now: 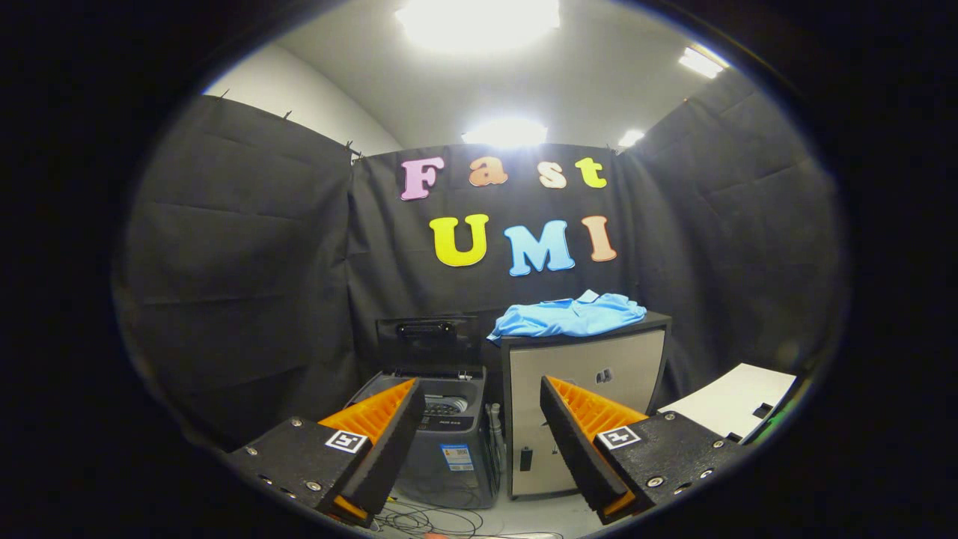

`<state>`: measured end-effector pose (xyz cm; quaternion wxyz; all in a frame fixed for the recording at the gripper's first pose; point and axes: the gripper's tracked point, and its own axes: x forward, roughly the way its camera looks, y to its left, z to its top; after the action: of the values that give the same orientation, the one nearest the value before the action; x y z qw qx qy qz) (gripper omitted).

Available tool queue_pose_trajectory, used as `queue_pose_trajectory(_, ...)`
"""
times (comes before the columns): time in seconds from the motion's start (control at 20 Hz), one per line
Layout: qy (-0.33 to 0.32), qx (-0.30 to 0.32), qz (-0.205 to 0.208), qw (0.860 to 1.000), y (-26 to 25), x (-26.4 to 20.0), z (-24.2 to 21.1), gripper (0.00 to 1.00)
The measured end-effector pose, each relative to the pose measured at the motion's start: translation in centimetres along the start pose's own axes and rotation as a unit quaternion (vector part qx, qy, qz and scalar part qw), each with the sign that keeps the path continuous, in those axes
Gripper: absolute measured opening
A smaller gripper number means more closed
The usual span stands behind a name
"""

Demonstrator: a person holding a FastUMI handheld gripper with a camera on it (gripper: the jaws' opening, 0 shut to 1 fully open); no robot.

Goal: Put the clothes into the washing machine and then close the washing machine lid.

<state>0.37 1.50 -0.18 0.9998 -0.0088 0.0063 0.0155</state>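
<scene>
A light blue garment (570,315) lies crumpled on top of a grey cabinet (585,404) beyond my fingers. To the left of the cabinet stands a dark top-loading washing machine (441,442) with its lid (426,340) raised upright against the booth wall. My gripper (479,397) is open, well back from both, with nothing between its fingers. The left finger overlaps the washer's front corner in the view, and the right finger overlaps the cabinet's front.
Cables (434,520) lie on the floor in front of the washer. A hose (494,430) runs down between washer and cabinet. A white board (737,404) sits at the right, beside the cabinet. Black cloth walls close the booth on three sides.
</scene>
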Motion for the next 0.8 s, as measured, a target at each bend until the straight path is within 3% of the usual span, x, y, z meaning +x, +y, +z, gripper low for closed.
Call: queue_pose_trajectory(0.8, 0.011, -0.006, -0.012, 1.000, 1.0, 1.2, -0.4, 0.96)
